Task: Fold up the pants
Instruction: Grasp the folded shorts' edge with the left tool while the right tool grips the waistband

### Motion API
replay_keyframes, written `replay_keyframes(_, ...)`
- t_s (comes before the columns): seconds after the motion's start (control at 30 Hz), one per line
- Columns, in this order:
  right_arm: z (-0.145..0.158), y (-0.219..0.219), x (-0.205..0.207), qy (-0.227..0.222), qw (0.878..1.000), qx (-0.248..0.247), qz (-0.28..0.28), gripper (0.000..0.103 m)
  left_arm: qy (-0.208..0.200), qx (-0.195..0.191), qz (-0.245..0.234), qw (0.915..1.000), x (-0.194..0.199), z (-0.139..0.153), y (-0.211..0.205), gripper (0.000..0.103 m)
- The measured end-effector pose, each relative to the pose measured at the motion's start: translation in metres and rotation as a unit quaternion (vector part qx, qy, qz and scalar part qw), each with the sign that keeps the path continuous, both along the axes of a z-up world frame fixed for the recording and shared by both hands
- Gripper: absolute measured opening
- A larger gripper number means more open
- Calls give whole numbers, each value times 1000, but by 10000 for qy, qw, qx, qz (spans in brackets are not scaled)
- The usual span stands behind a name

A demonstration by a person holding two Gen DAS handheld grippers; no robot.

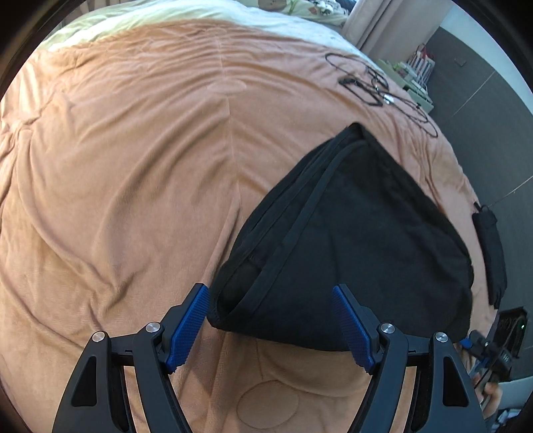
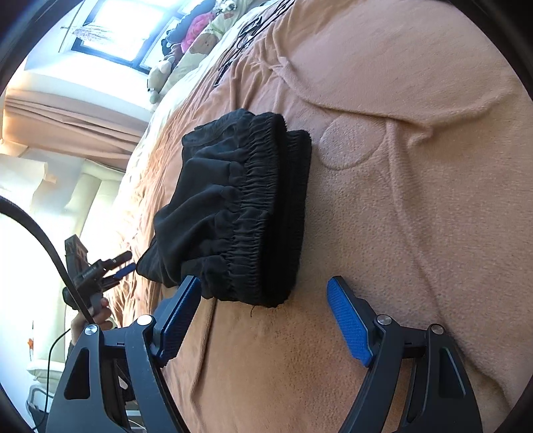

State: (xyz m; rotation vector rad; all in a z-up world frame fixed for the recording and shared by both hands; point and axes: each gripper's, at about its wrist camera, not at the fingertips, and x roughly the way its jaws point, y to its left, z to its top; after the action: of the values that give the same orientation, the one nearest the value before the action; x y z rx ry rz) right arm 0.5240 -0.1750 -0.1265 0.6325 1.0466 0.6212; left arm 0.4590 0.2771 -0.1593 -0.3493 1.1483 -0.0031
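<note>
The black pants (image 1: 359, 239) lie folded in a compact stack on the tan blanket (image 1: 133, 166). In the right wrist view the pants (image 2: 233, 213) show their gathered elastic waistband on top. My left gripper (image 1: 271, 324) is open and empty, its blue pads just short of the near edge of the stack. My right gripper (image 2: 265, 316) is open and empty, just below the waistband end. The left gripper also shows in the right wrist view (image 2: 120, 266) beside the far end of the pants. The right gripper shows at the edge of the left wrist view (image 1: 483, 346).
A tangle of black cables (image 1: 376, 86) lies on the blanket behind the pants. A black folded umbrella (image 1: 491, 253) lies near the bed's right edge. Plush toys and pillows (image 2: 186, 43) sit at the head of the bed under a bright window (image 2: 126, 30).
</note>
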Motion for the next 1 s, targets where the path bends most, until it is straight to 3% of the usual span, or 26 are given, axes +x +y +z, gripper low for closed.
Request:
replay_keyframes(0.57, -15, 33, 22, -1, 9997, 167, 168, 77, 229, 117, -300, 9992, 35, -51, -4, 76)
replay_keyframes(0.6, -15, 34, 22, -19, 9998, 142, 167, 72, 205, 144, -329, 9991, 36, -51, -5, 73)
replay_keyframes(0.7, -17, 34, 22, 14, 9997, 143, 179, 49, 157, 168, -385, 9990, 39, -51, -8, 51)
replay_keyframes(0.77, -19, 35, 21, -5, 9996, 167, 220, 41, 142, 200, -430, 9988, 38, -50, -10, 37)
replay_keyframes(0.83, -18, 35, 20, -55, 9995, 167, 260, 34, 122, 154, -491, 9986, 37, -47, -11, 7)
replay_keyframes(1.0, -14, 32, 17, -162, 9993, 247, 213, 25, -19, 37, -499, 9987, 29, -29, -13, 6)
